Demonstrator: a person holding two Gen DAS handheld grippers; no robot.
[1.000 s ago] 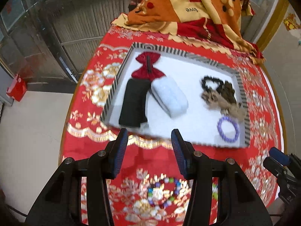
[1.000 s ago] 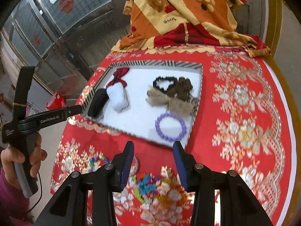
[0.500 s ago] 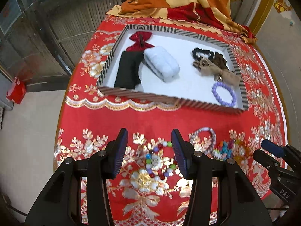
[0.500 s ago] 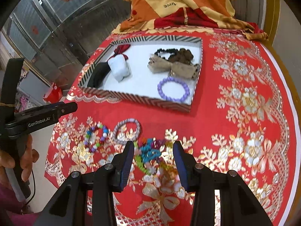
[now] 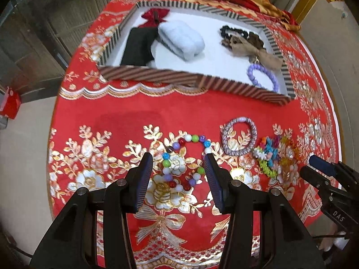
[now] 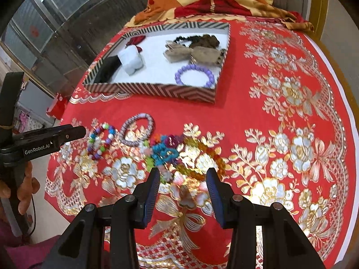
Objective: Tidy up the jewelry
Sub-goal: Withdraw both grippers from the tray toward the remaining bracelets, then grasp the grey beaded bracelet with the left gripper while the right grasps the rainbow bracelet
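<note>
Your left gripper (image 5: 178, 164) tilts steeply down over the round table's red cloth with gold flowers (image 5: 125, 121), jaws spread and empty, framing the bracelet of mixed coloured round beads (image 5: 182, 160) that lies flat between the fingertips. Your right gripper (image 6: 182, 179) also pitches down, jaws apart with nothing between them, above the amber-orange bead bracelet (image 6: 203, 157) beside a tangle of turquoise and green flower-shaped beads (image 6: 162, 151). A grey woven rope bracelet (image 5: 239, 135) lies between the two groups. Farther off, the striped-walled white tray (image 6: 152, 89) holds a purple bead bracelet (image 6: 194, 76). Your left hand (image 6: 21, 185) grips its handle at the table's edge.
</note>
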